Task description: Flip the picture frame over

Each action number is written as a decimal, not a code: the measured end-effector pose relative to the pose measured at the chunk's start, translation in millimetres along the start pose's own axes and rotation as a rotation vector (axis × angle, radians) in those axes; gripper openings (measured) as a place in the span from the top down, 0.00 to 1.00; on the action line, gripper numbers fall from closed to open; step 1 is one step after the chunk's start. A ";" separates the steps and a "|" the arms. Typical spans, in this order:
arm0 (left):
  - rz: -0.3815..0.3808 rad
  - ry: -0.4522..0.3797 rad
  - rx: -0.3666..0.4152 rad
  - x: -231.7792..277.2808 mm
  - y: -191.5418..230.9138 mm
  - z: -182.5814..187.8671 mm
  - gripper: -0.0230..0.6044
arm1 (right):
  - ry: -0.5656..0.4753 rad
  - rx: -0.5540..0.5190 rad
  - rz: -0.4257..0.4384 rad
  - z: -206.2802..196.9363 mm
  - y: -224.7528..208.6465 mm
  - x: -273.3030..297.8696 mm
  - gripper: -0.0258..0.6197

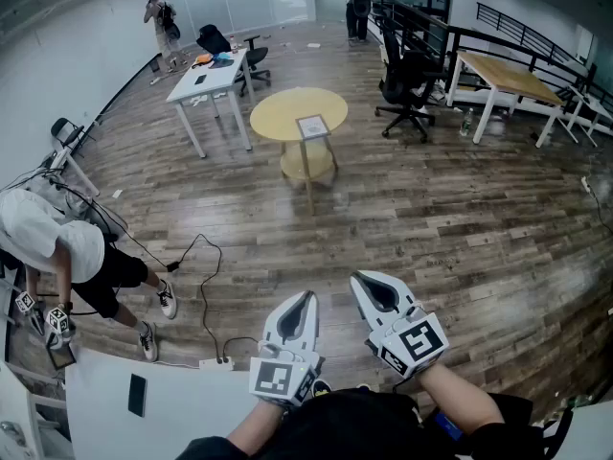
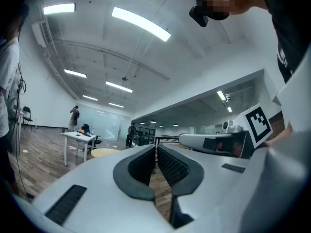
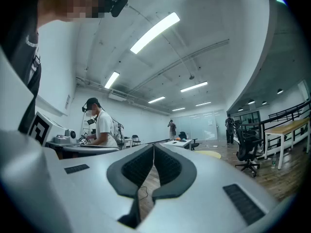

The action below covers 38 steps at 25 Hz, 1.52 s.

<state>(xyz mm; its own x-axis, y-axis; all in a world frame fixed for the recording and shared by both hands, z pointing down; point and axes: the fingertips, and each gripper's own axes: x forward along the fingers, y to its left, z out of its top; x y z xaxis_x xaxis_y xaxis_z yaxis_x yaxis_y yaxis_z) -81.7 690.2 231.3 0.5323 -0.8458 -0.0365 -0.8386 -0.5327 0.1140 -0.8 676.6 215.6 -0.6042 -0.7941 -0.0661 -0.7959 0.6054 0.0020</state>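
Head view: high, tilted steeply down, left claw [image 1: 306,297] and right claw [image 1: 358,278] close at bottom edge. Both gripper views: low, level, tight behind own jaws. All three share far round yellow bench [image 1: 298,115]

An open office: white desk [image 1: 218,80], swivel chair [image 1: 407,82], wood-plank floor [image 1: 431,209].
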 end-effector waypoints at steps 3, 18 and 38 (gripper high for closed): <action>-0.012 0.006 0.002 -2.5 -4.8 -0.9 0.91 | -0.002 0.001 0.000 0.5 2.9 -1.6 0.93; -0.003 0.012 0.015 -31.0 30.9 -4.2 0.91 | -0.052 0.064 -0.051 -2.1 21.7 -1.5 0.93; -0.016 0.028 -0.019 15.6 76.7 -22.2 0.91 | 0.031 0.079 -0.120 -39.0 -32.2 44.1 0.93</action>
<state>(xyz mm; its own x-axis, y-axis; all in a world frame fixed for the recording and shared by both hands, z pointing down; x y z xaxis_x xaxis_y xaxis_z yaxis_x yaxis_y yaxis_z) -135.2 636.9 261.4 0.5486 -0.8360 -0.0105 -0.8280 -0.5450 0.1320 -3.3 619.9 251.5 -0.5069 -0.8615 -0.0305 -0.8577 0.5076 -0.0823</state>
